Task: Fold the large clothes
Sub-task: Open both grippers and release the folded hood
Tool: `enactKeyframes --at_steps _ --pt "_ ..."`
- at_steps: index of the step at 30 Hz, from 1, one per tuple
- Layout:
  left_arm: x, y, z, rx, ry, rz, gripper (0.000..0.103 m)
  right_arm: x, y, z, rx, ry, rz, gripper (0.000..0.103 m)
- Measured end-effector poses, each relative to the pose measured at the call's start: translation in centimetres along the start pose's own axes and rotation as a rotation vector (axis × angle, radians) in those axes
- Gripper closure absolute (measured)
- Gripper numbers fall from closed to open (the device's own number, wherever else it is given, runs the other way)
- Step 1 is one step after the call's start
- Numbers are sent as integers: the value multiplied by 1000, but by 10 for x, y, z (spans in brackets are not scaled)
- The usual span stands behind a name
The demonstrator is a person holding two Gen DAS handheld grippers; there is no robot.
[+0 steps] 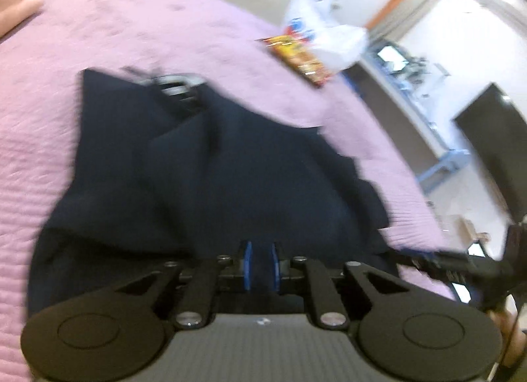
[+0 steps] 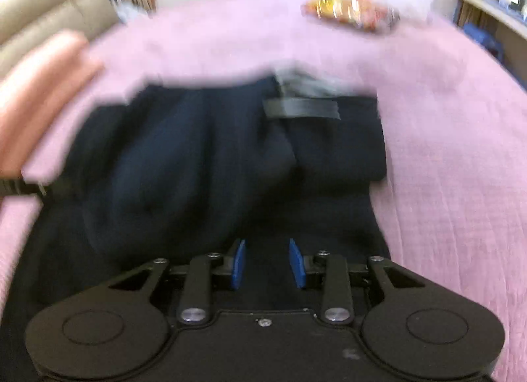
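Garment: a large dark navy cloth garment (image 1: pixel 204 164) lies in the middle of both views, on a bed under a pink quilted bedspread (image 1: pixel 98 36); a grey label (image 2: pixel 301 108) shows at its far edge.
Fold state: layers already overlap and the far corner looks squared, so I judge it partly folded; the near half is still rumpled and needs at least another fold and smoothing.
Left claw (image 1: pixel 262 266): at bottom centre of its view, blue pads almost together with dark cloth between them; blur hides whether they truly pinch it.
Right claw (image 2: pixel 266 263): at bottom centre of its view, pads spread over the cloth, gripping nothing.
Surroundings: an orange-yellow snack packet (image 1: pixel 296 57) and white plastic bag (image 1: pixel 326 29) at upper right; folded peach cloth (image 2: pixel 42 92) at left.
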State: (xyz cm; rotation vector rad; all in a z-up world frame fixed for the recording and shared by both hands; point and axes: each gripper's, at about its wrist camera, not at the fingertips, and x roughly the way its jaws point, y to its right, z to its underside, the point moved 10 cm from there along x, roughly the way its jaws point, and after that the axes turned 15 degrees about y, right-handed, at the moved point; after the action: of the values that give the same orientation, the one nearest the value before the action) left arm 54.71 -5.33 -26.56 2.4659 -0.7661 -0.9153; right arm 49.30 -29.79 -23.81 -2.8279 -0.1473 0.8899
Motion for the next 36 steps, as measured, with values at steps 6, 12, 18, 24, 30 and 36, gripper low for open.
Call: enactKeyframes --at_steps 6,12,18,24,30,36 --pt "29 27 50 16 -112 -46 83 49 -51 1 34 -19 -110 86" --pt "13 5 79 -154 -87 -91 85 61 -50 61 -36 -101 -98 103" --pt "-49 6 101 -130 -60 -100 79 22 -43 68 -41 -132 -101 94" --pt "-120 27 121 -47 -57 -106 78 -53 -46 101 63 -172 -130 82" --pt "-202 28 152 33 -54 -151 61 -106 -64 141 -6 -190 -166 53" --pt "-233 22 173 78 55 -186 57 -143 -42 163 -129 -90 -137 42"
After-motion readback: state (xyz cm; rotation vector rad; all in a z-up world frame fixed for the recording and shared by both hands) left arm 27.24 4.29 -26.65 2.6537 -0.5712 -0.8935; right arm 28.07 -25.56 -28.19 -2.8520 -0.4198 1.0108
